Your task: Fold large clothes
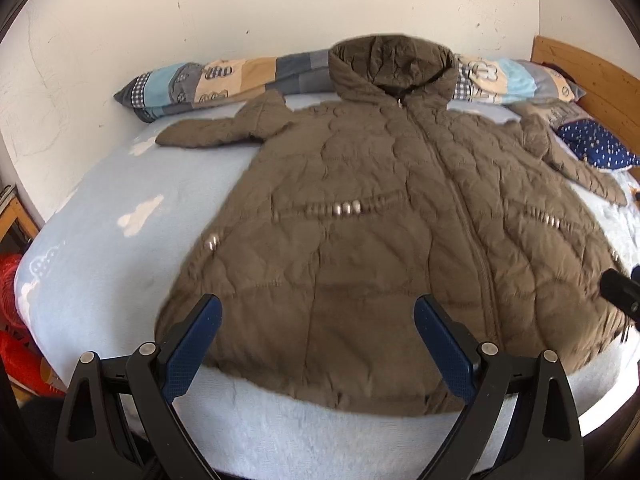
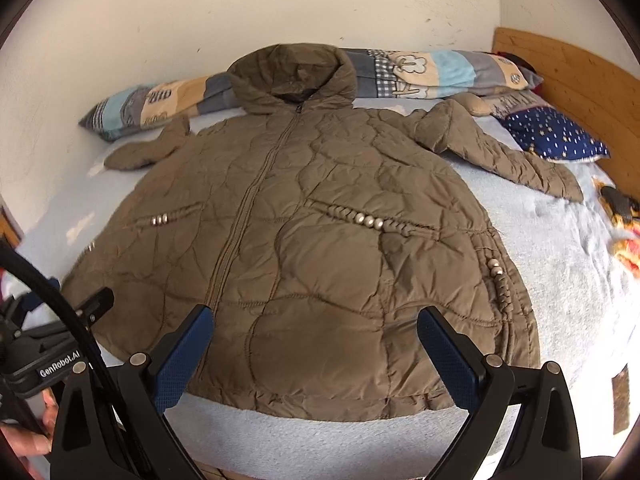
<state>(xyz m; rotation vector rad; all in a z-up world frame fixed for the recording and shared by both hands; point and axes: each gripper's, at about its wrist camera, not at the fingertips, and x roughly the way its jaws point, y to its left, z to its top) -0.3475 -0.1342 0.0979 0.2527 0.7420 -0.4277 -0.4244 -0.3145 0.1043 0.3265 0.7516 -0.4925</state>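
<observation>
A brown quilted hooded jacket [image 1: 380, 220] [image 2: 304, 232] lies flat, front up and zipped, on a light blue bed [image 1: 112, 248] [image 2: 560, 280]. Its hood rests against the pillows and both sleeves are spread out to the sides. My left gripper [image 1: 318, 316] hovers open above the jacket's lower left hem, holding nothing. My right gripper [image 2: 316, 324] is open too, over the lower right hem, also with nothing between its fingers. The right gripper's tip [image 1: 620, 292] shows at the edge of the left wrist view, and the left gripper's body [image 2: 48, 344] shows in the right wrist view.
A long patchwork pillow [image 1: 224, 80] [image 2: 432, 70] lies along the white wall behind the hood. A dark blue dotted cushion [image 1: 596, 144] [image 2: 556, 134] sits by the wooden headboard [image 2: 568, 76]. Red items [image 1: 16, 320] stand beside the bed's left side. A hand [image 2: 28, 436] shows at lower left.
</observation>
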